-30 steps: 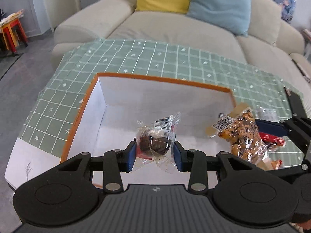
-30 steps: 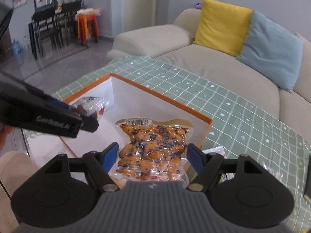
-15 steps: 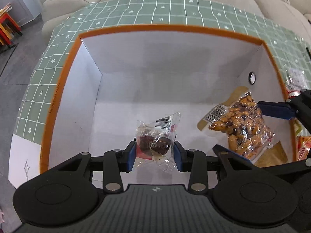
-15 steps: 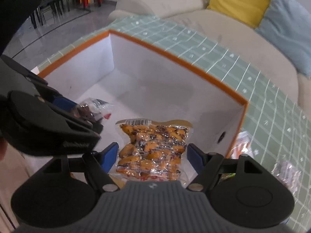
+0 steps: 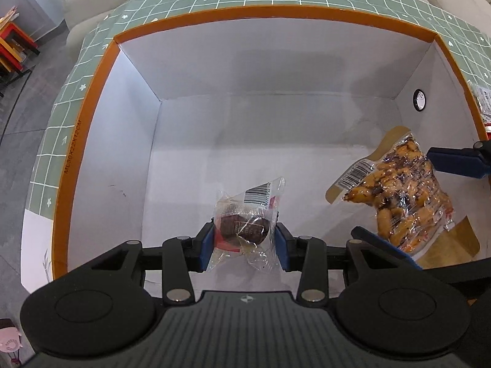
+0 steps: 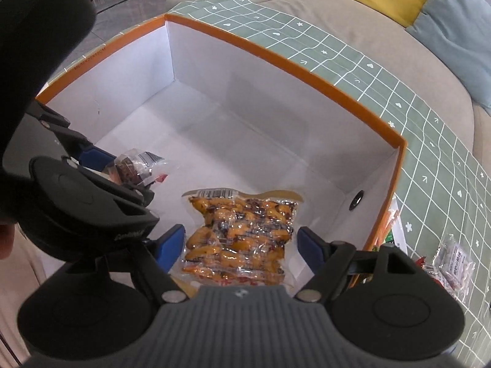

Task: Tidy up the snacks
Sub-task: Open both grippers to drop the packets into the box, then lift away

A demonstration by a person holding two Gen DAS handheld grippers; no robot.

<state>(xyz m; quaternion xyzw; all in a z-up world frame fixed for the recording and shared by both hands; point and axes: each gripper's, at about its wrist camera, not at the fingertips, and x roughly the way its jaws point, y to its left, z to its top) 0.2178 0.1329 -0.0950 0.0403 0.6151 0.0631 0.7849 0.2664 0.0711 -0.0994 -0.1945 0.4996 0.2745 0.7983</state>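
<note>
Left claw (image 5: pixel 244 247) pinches a round dark cake in crinkly clear wrap (image 5: pixel 245 214), barcode end up-frame. Right claw (image 6: pixel 241 247), jaws just widening, straddles a flat glossy vacuum pack of peanuts (image 6: pixel 242 236), long axis up-frame, w/ gaps at both pads.

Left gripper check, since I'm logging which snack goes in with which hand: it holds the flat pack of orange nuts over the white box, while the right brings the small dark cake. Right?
Swapped. The left wrist view shows the left gripper with the small dark cake between its pads, and the right gripper straddles the pack of orange nuts. Both are over the white box.
</note>
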